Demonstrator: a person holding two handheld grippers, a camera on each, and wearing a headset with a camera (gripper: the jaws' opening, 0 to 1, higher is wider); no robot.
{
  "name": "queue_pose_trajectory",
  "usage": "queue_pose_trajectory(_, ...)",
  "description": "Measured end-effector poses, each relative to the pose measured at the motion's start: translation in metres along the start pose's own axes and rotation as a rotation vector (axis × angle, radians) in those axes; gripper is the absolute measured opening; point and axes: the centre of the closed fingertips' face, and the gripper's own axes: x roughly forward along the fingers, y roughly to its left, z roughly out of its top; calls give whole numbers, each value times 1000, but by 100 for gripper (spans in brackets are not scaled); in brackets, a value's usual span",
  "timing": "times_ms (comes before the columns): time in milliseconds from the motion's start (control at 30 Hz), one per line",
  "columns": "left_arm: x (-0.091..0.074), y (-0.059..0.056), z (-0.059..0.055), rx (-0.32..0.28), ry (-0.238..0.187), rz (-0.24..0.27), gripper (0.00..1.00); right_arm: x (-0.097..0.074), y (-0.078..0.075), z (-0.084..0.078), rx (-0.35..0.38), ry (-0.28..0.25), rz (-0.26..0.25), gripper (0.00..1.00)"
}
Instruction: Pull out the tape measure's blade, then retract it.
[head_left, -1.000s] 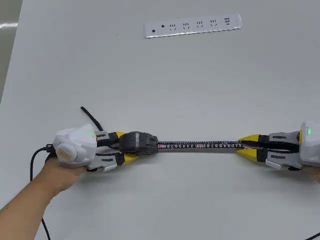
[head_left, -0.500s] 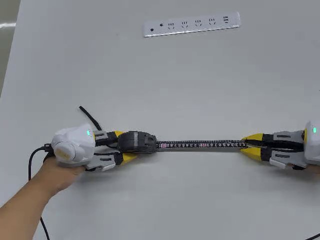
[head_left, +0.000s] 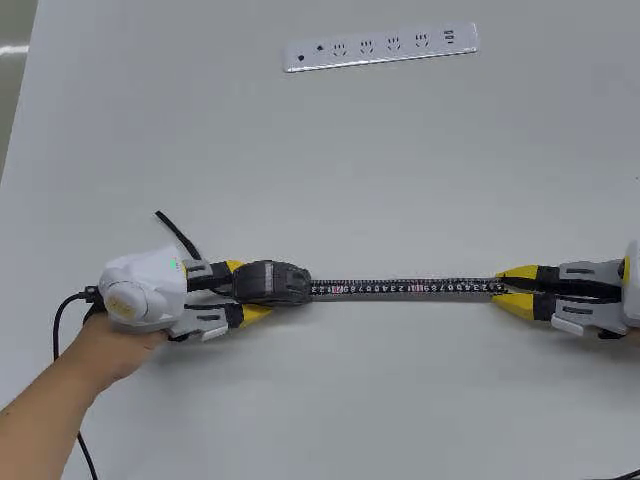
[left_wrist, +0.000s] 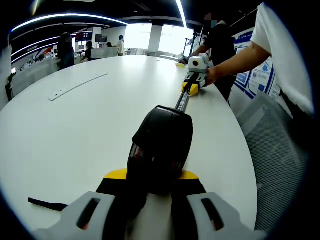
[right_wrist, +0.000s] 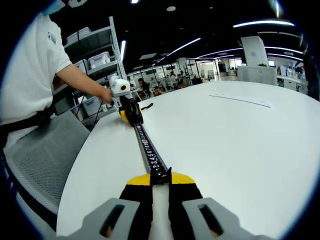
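Tape measure (head_left: 273, 283), dark-cased, sits low on the white counter (head_left: 400, 160), toward the left in the head view. The yellow-tipped jaws of the left tongs (head_left: 255, 292) are closed on it from both sides and grip its body. Its blade (head_left: 400, 288) is drawn out to the right in a straight, level line close over the counter; whether it touches the surface cannot be told. The right tongs (head_left: 503, 288) are clamped shut on the blade's far end. In the right gripper view the numbered blade runs from between those jaws away to the case, and in the left gripper view the case sits between the jaws with the blade stretching off toward the other tongs. A hand (head_left: 110, 345) holds the left tongs from behind, and a black cable (head_left: 180, 235) lies on the counter just beside them. A white power strip (head_left: 381, 48) lies well apart, at the far side of the counter.
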Motion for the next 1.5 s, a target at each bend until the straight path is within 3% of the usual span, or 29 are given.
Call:
queue_pose_trajectory(800,0,1,-1,7,2,1,28,3,2,-3,-34,3,-27,12)
queue_pose_trajectory(967,0,1,-1,4,3,4,28,2,-2,-3,-23,-5,-55,13)
queue_pose_trajectory(1500,1,-1,-1,34,25,14,29,4,-2,-4,-11,-2,-64,13)
